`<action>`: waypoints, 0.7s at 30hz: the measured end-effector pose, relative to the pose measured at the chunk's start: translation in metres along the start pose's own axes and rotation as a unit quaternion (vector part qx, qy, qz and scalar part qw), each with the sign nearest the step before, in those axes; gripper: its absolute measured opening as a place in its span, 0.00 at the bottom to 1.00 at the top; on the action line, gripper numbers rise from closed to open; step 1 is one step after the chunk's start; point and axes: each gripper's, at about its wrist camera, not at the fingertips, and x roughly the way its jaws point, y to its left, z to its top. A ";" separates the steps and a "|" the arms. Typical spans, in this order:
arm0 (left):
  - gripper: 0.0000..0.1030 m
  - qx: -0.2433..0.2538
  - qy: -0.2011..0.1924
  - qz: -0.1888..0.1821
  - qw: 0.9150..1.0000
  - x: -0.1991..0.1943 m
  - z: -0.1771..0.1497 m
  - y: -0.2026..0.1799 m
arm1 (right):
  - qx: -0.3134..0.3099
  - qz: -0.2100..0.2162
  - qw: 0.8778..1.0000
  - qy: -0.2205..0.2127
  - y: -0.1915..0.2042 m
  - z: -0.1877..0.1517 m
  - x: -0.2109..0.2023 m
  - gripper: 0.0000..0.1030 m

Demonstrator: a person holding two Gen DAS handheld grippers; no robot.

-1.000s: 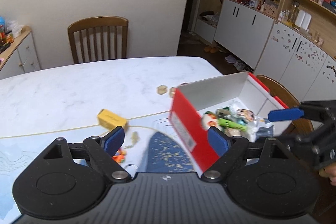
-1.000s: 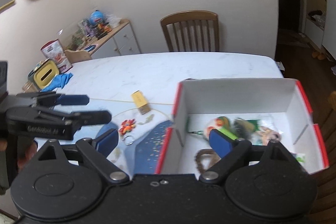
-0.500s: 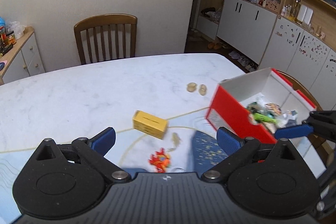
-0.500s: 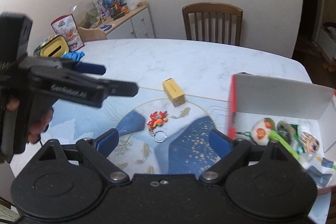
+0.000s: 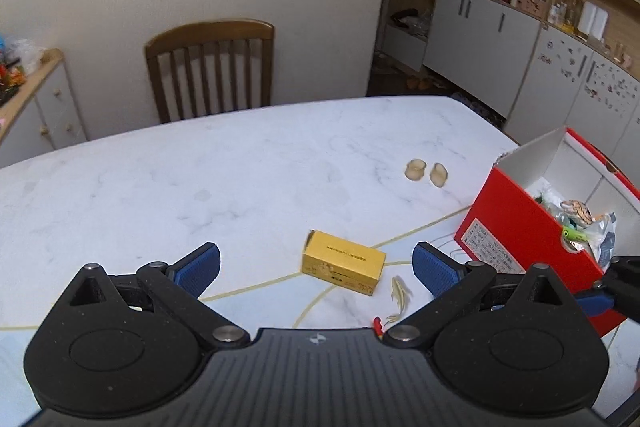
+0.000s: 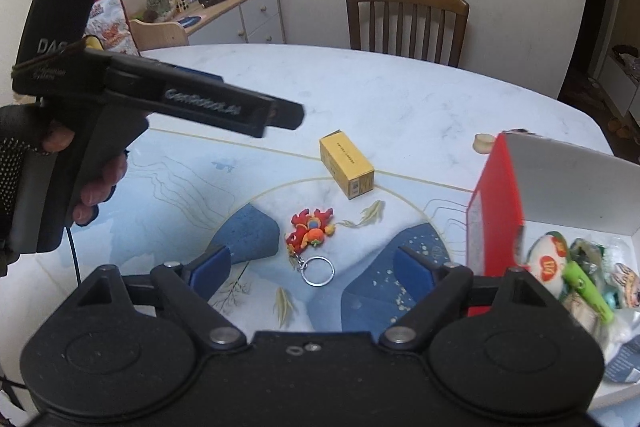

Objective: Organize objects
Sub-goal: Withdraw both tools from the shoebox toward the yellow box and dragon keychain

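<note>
A yellow box (image 5: 344,262) lies on the table mat, also in the right wrist view (image 6: 346,163). A red dragon keychain (image 6: 309,231) with a metal ring lies nearer me. A red and white open box (image 5: 532,223) holds several small toys at the right; it also shows in the right wrist view (image 6: 496,211). My left gripper (image 5: 316,267) is open and empty above the table, with the yellow box showing between its fingers. My right gripper (image 6: 312,273) is open and empty just above the keychain. The left gripper's body (image 6: 160,99) shows in the right wrist view.
Two small beige round pieces (image 5: 425,171) lie on the marble table (image 5: 200,179) behind the red box. A wooden chair (image 5: 210,67) stands at the far side. A sideboard (image 6: 232,15) with clutter stands at the left, cabinets (image 5: 520,39) at the right.
Both grippers have swung left, away from the red box, toward the yellow box and keychain. The red box now sits at the right edge of both views. Both stay open.
</note>
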 end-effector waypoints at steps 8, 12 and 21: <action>1.00 0.014 0.020 -0.015 1.000 0.046 -0.003 -0.003 | 0.006 -0.012 1.000 0.020 0.003 0.005 0.038 0.82; 1.00 0.031 0.022 -0.021 0.999 0.063 -0.005 -0.004 | 0.014 -0.013 0.999 0.025 0.001 0.008 0.054 0.82; 1.00 0.065 0.028 -0.036 0.997 0.091 -0.012 -0.007 | 0.009 -0.011 0.999 0.041 0.002 0.011 0.083 0.76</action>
